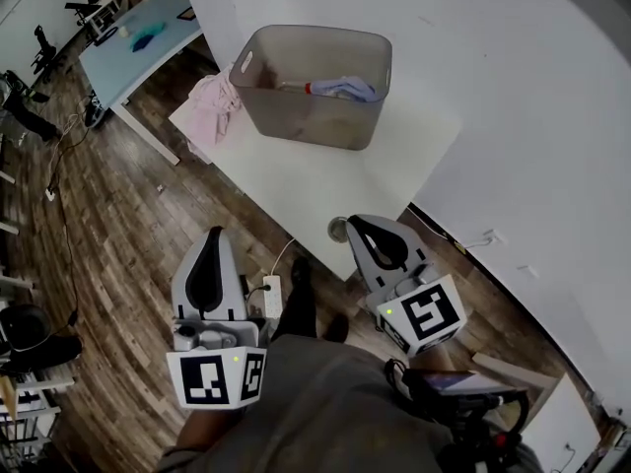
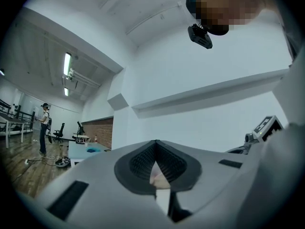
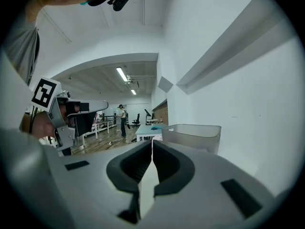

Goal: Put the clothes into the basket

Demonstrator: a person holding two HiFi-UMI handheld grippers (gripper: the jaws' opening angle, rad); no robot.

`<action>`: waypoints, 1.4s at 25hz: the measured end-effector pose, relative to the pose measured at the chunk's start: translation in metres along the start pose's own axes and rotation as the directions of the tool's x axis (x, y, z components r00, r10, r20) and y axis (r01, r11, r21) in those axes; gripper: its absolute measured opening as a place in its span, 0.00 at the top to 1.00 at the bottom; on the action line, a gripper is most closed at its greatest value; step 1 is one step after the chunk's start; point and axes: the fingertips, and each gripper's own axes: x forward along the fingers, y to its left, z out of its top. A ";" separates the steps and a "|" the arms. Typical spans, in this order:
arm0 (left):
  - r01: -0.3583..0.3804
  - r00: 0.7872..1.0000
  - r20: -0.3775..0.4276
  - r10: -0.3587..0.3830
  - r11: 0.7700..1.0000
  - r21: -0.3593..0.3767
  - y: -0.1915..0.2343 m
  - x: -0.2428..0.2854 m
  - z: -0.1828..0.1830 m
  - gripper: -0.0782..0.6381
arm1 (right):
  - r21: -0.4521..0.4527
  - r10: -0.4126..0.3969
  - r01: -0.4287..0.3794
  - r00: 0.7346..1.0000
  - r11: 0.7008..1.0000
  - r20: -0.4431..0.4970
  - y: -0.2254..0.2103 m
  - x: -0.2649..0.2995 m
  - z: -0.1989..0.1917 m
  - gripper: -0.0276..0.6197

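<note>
Pink cloth (image 1: 212, 106): lies bunched on the left end of the white table (image 1: 325, 180), just beside the basket (image 1: 306, 116) and outside it. Part of the cloth hangs over the table edge.

Blue cloth (image 1: 347, 89): lies inside the basket, against the right-hand wall.

Basket: grey, translucent, upright at the far end of the table, close to the white wall.

Left gripper (image 1: 213, 235): held low over the wooden floor (image 1: 118, 215), well apart from the table's near corner. In the left gripper view the two tips meet in a point. Nothing is gripped; the pink seen in the gap below the tips lies beyond the jaws.

Right gripper (image 1: 353, 222): held at the table's near edge, well apart from the basket. In the right gripper view the jaws stand together with only a thin slit between the pads, and they hold nothing. The basket rim shows ahead, to the right.

Surroundings: a power strip (image 1: 272, 297) lies on the floor between the grippers. A blue-topped table (image 1: 128, 42) stands farther back on the left.
</note>
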 end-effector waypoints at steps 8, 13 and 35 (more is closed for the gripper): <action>-0.020 1.000 -0.006 0.020 1.000 -0.013 0.009 -0.004 -0.002 0.88 | 0.003 0.037 -0.037 0.999 0.999 -0.018 0.010 0.014 -0.002 0.94; -0.042 0.999 -0.005 0.042 0.999 -0.022 0.029 0.000 -0.003 0.88 | 0.003 0.069 -0.069 0.997 0.998 -0.032 0.020 0.039 0.000 0.94; -0.172 0.984 0.025 0.174 0.984 -0.053 0.227 0.024 -0.006 0.88 | -0.077 0.151 -0.153 0.988 0.985 -0.028 0.100 0.236 0.041 0.94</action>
